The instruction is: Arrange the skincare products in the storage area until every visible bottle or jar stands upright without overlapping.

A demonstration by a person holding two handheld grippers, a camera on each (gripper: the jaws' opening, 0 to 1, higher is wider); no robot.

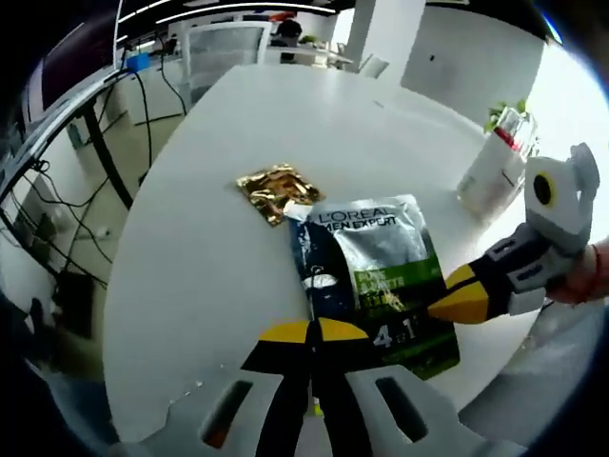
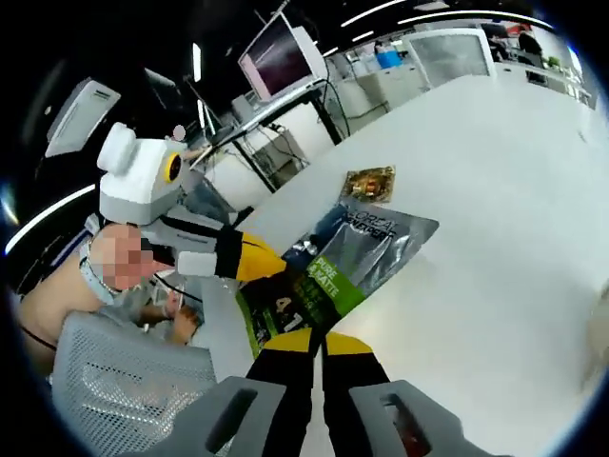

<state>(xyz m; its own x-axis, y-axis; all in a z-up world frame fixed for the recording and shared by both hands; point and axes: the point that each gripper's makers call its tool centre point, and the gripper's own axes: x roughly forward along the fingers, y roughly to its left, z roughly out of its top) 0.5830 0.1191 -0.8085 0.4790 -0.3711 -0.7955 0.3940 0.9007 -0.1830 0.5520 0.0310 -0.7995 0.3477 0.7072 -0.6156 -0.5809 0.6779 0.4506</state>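
Observation:
A silver, green and black L'Oreal Men Expert sachet (image 1: 376, 262) (image 2: 357, 252) lies flat on the white table (image 1: 209, 276). My left gripper (image 1: 310, 332) is shut, its yellow tips pinching the sachet's near edge. In the right gripper view it comes in from the left (image 2: 269, 265) at the sachet's side. My right gripper (image 2: 320, 343) is shut on the sachet's opposite edge. It enters the left gripper view from the right (image 1: 447, 297). A crumpled gold foil packet (image 1: 276, 188) (image 2: 369, 183) rests just beyond the sachet, a little apart from it.
A white container (image 1: 492, 174) with a red and green item on top stands near the table's far right edge. A grey mesh chair (image 2: 124, 381) and a seated person are beside the table. Desks, cables and a monitor (image 2: 276, 57) lie behind.

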